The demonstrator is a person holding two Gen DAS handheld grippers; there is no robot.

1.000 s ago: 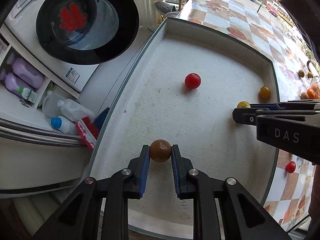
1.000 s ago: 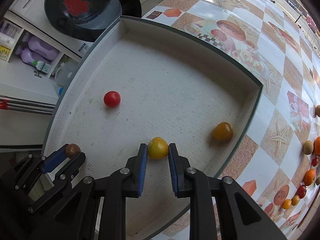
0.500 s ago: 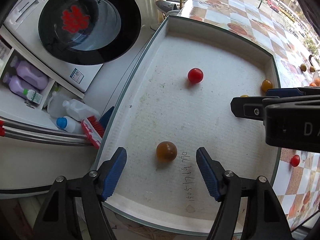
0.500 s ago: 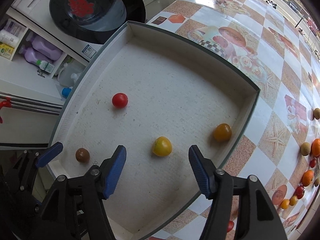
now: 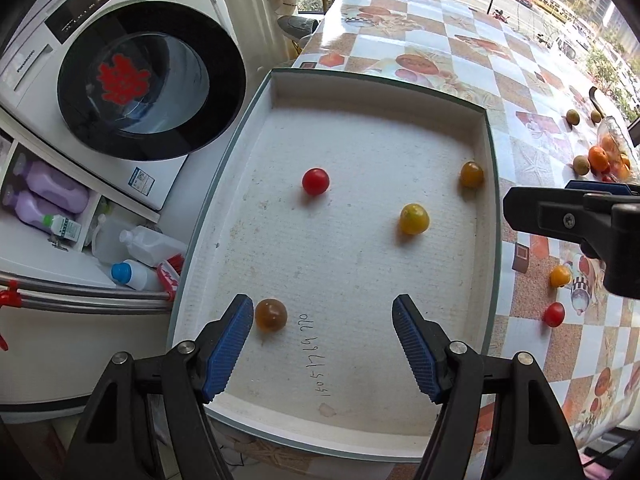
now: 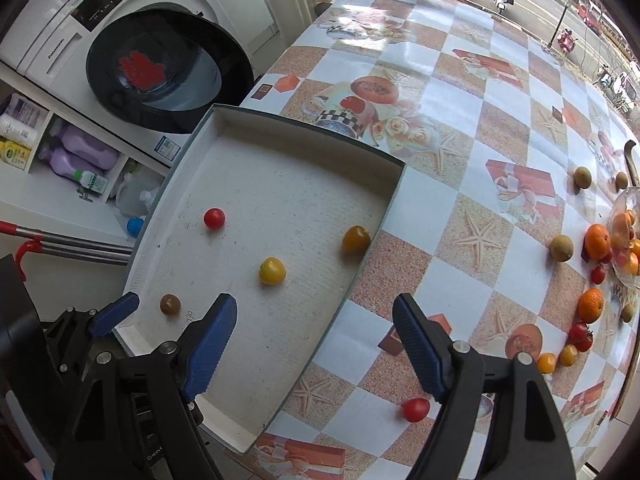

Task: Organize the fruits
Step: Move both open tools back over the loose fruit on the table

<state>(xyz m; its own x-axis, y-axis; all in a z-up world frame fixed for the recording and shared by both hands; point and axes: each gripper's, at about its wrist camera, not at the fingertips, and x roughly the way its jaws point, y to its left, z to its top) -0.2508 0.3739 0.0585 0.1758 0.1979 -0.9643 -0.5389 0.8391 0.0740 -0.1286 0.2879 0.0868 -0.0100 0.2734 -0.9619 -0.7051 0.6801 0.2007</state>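
Observation:
A white tray (image 5: 490,168) holds a brown tomato (image 5: 271,314), a red tomato (image 5: 315,181), a yellow tomato (image 5: 414,219) and an orange tomato (image 5: 471,174). My left gripper (image 5: 322,320) is open and empty above the tray's near end, with the brown tomato by its left finger. My right gripper (image 6: 314,320) is open and empty over the tray's right edge (image 6: 372,248). In the right wrist view the yellow tomato (image 6: 272,271) lies ahead of its left finger. A loose red tomato (image 6: 416,409) lies on the table by its right finger.
Several loose fruits (image 6: 591,304) and a glass bowl (image 6: 624,236) sit on the checkered tablecloth (image 6: 472,184) at the right. A washing machine (image 5: 132,80) and detergent bottles (image 5: 52,196) stand left of the table, below its edge.
Both grippers have opened and let go: the left released the brown tomato, the right the yellow tomato. Both have pulled back and up; the right has swung toward the tray's right edge.

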